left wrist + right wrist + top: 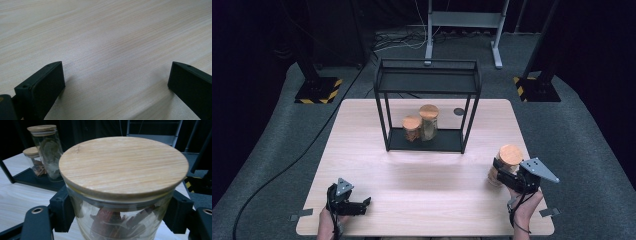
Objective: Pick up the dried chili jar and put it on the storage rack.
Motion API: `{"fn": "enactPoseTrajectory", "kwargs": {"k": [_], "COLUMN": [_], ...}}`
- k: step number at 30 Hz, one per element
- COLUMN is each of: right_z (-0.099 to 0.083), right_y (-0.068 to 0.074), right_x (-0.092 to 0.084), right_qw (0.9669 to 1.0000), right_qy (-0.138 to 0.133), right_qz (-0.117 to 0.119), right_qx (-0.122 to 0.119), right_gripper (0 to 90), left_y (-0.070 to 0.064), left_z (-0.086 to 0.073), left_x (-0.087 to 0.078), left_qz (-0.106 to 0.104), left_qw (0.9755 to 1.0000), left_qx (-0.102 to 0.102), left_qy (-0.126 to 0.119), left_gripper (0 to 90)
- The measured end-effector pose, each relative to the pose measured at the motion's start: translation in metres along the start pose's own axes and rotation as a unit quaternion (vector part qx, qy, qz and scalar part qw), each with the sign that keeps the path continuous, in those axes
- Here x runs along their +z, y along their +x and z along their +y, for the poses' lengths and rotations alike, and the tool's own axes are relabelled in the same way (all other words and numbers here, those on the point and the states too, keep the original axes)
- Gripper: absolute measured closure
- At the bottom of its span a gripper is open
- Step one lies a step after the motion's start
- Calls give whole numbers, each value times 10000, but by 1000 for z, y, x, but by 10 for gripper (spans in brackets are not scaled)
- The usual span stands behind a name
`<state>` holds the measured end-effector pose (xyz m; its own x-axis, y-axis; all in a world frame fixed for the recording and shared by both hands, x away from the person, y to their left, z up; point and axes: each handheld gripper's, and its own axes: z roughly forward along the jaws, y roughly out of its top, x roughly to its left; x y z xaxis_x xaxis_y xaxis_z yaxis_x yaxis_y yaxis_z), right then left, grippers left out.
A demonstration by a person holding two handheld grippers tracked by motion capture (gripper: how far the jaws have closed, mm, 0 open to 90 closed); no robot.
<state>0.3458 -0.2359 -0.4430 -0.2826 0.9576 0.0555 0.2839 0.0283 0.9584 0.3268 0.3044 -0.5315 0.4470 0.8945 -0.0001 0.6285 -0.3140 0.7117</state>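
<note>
Three jars: two on the rack's lower shelf point(424, 141), one jar point(120, 195) clenched just under its bamboo lid point(123, 165) by my right tool point(512, 175) above the table point(422, 185). Left tool point(357, 205) idles, released. Risk, I judge: smooth glass slipping, or clipping the rack's frame.

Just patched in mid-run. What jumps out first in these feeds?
The right gripper, near the table's right edge, is clamped around a glass jar with a wooden lid. Two more lidded jars stand on the black rack's lower shelf at mid-table. The left gripper rests open near the front-left corner.
</note>
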Motion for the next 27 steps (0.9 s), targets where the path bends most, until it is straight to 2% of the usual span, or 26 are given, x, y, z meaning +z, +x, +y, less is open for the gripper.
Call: {"fn": "enactPoseTrajectory", "kwargs": {"k": [27], "right_z": [9], "right_y": [30], "right_x": [11], "right_qw": [9990], "right_qy": [-28], "right_qz": [406], "right_qx": [-194], "right_gripper": [241], "left_y": [0], "left_z": [0], "left_x": [0], "left_qz": [-2], "left_qw": [10000], "left_qx": [1], "left_qy": [-1], "left_gripper": [0]}}
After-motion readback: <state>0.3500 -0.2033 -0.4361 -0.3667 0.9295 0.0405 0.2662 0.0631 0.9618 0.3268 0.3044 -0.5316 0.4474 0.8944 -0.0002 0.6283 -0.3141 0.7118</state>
